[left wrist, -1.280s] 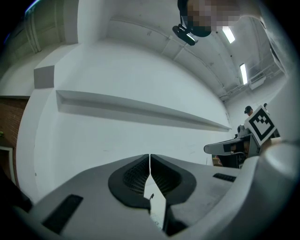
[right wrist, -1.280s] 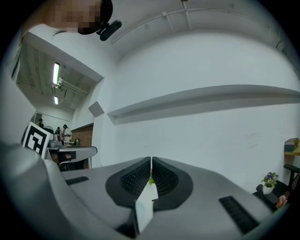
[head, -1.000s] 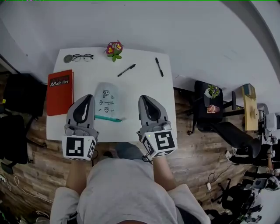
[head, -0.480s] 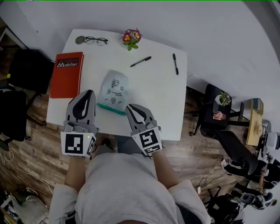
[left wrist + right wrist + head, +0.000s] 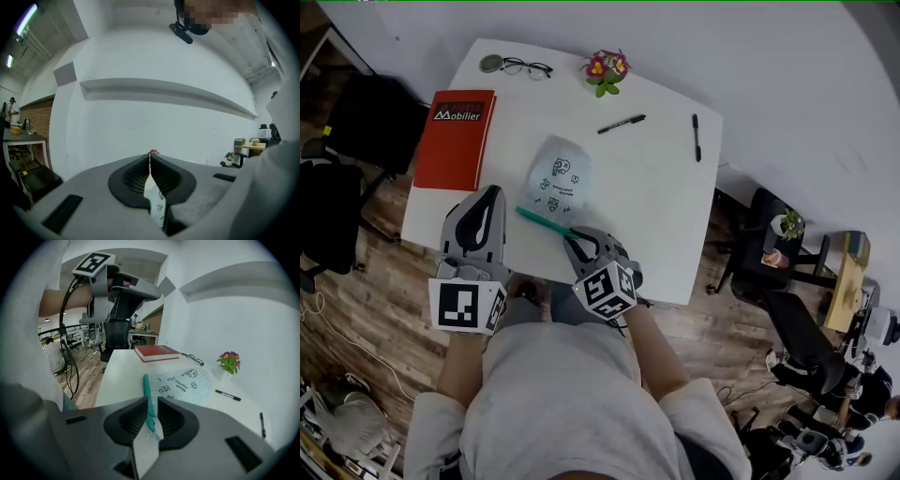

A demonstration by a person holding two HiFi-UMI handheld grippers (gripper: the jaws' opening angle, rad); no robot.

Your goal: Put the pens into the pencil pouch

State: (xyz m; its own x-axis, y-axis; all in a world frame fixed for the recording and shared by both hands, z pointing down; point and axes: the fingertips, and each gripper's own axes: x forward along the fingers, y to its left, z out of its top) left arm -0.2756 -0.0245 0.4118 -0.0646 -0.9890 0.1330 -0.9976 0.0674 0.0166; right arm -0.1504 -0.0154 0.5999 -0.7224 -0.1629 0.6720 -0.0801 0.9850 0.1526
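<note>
The pale pencil pouch (image 5: 558,178) with small doodles lies flat on the white table (image 5: 666,216), its teal zipper edge (image 5: 542,221) toward me. Two black pens lie beyond it: one (image 5: 622,123) slanted, the other (image 5: 697,137) near the right edge. My right gripper (image 5: 572,239) tilts down at the zipper's right end. In the right gripper view its jaws (image 5: 150,401) are opening a little, with the teal zipper (image 5: 146,390) running between them. My left gripper (image 5: 494,192) hovers left of the pouch, shut and empty (image 5: 150,157).
A red book (image 5: 455,138) lies at the table's left side. Glasses (image 5: 517,66) and a small flower pot (image 5: 606,70) stand along the far edge. Dark chairs (image 5: 356,122) stand left of the table, and a wall runs behind it.
My right gripper has come down and to the left, tipping forward onto the pouch's zipper end. The left gripper has shifted only slightly.
</note>
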